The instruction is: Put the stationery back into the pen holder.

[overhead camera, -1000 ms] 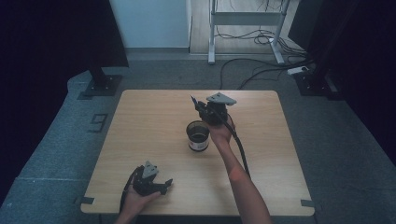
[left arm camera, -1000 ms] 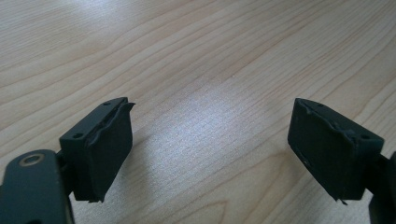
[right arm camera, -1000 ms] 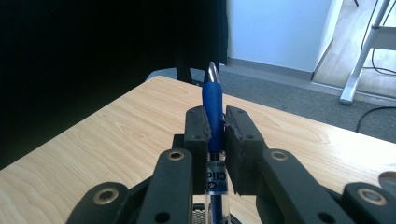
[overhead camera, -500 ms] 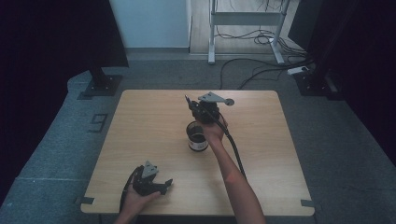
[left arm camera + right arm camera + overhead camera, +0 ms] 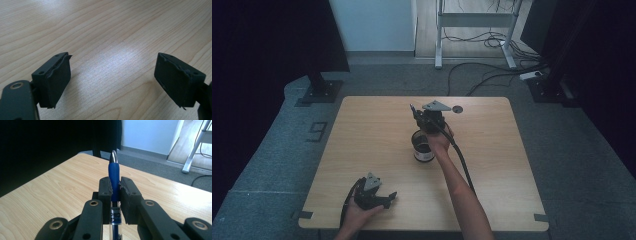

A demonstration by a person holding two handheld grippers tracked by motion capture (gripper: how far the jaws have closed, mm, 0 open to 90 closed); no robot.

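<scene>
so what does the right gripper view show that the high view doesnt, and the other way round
Right gripper view alone: the blue pen clamped upright between the right gripper's pads, silver tip up, with print on its clear barrel. High view alone: the dark cup just under that gripper, the left gripper low near the table's near edge, both forearms. Both share the wooden table and the grey floor beyond.

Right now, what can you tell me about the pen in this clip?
The pen has a blue, rubbery-looking grip section, a silver metal tip pointing up and away, and a clear barrel with dark printing lower down. It is clamped between the two black jaws of the right tool, which press on the grip from both sides. In the high view the right tool is raised just beyond a dark cup on the wooden table.
</scene>
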